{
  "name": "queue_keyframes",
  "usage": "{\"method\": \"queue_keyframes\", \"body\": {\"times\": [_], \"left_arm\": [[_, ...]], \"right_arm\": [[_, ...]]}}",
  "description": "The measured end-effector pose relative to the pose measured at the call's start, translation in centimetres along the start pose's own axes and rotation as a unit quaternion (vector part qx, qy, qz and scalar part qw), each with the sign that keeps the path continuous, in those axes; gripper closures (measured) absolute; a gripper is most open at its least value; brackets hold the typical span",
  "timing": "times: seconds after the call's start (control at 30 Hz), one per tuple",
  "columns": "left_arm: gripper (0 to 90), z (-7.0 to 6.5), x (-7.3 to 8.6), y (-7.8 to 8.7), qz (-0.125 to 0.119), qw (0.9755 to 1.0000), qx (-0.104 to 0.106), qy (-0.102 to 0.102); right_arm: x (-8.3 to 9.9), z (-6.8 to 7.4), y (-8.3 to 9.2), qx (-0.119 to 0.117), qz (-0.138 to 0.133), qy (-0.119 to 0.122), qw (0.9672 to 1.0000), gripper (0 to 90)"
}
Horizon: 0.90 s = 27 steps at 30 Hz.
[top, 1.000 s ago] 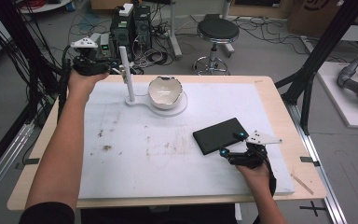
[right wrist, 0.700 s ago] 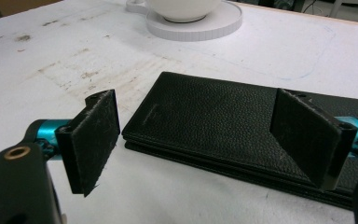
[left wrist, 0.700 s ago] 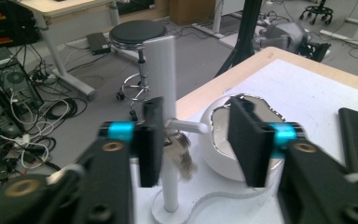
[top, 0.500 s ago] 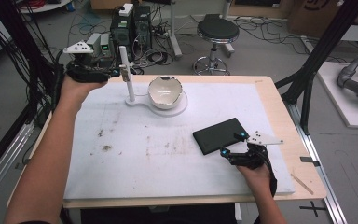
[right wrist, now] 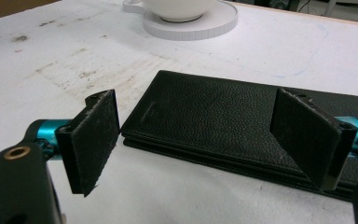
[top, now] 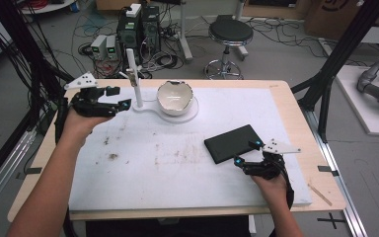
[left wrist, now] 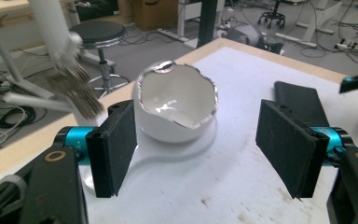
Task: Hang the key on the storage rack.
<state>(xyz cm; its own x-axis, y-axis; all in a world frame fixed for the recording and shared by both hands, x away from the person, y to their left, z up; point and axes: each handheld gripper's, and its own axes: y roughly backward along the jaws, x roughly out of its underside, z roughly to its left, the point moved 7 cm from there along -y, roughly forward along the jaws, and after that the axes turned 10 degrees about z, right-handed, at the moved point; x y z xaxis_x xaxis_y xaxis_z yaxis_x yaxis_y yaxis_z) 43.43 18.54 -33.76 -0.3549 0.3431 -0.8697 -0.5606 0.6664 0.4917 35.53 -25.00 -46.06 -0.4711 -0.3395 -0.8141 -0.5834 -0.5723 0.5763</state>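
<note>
One black wallet (top: 233,143) flat near the bench's (top: 286,106) right edge, long axis slanting toward the far right corner. Both tools, left (top: 118,98) and right (top: 246,152), gaping wide, empty.

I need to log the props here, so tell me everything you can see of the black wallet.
The flat black leather-look wallet has a pebbled grain and layered edges, and is closed. It lies flat on the white table cover, angled, toward the person's right. The open right tool sits at its near edge, jaws either side without touching it. Nothing lies on it.
</note>
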Motion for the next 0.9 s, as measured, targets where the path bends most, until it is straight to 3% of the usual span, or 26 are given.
{"method": "queue_keyframes", "body": {"times": [0.1, 0.13, 0.23, 0.3, 0.43, 0.73, 0.83, 0.9], "left_arm": [[27.4, -0.9, 1.2, -0.2, -0.001, 1.0000, 0.007, 0.003], [27.2, -1.7, 2.5, -0.6, 0.003, 0.9998, 0.019, 0.009], [26.3, -2.5, 3.5, -1.0, 0.009, 0.9996, 0.025, 0.008], [26.2, -3.5, 4.5, -1.5, 0.018, 0.9995, 0.025, -0.004], [25.1, -4.2, 5.4, -2.0, 0.026, 0.9994, 0.024, -0.009], [19.6, -6.1, 8.0, -3.2, 0.023, 0.9985, 0.048, -0.006], [18.2, -6.4, 8.7, -3.6, 0.032, 0.9981, 0.051, -0.011], [18.2, -6.6, 9.2, -3.9, 0.051, 0.9977, 0.042, -0.017]], "right_arm": [[0.0, 0.0, 0.1, 0.000, 0.000, -0.001, 1.0000, 15.9], [0.1, 0.0, 0.1, 0.000, 0.001, -0.001, 1.0000, 15.9], [0.1, 0.0, 0.1, 0.000, 0.002, -0.002, 1.0000, 15.9], [0.1, 0.0, 0.1, 0.001, 0.001, -0.001, 1.0000, 15.9], [0.1, 0.0, 0.1, 0.003, 0.001, -0.001, 1.0000, 15.9], [0.1, -0.3, 0.1, 0.008, 0.002, -0.011, 0.9999, 15.9], [0.1, -0.4, 0.1, 0.010, 0.004, -0.014, 0.9998, 15.8], [0.2, -0.4, 0.0, 0.010, 0.004, -0.014, 0.9998, 15.8]]}}
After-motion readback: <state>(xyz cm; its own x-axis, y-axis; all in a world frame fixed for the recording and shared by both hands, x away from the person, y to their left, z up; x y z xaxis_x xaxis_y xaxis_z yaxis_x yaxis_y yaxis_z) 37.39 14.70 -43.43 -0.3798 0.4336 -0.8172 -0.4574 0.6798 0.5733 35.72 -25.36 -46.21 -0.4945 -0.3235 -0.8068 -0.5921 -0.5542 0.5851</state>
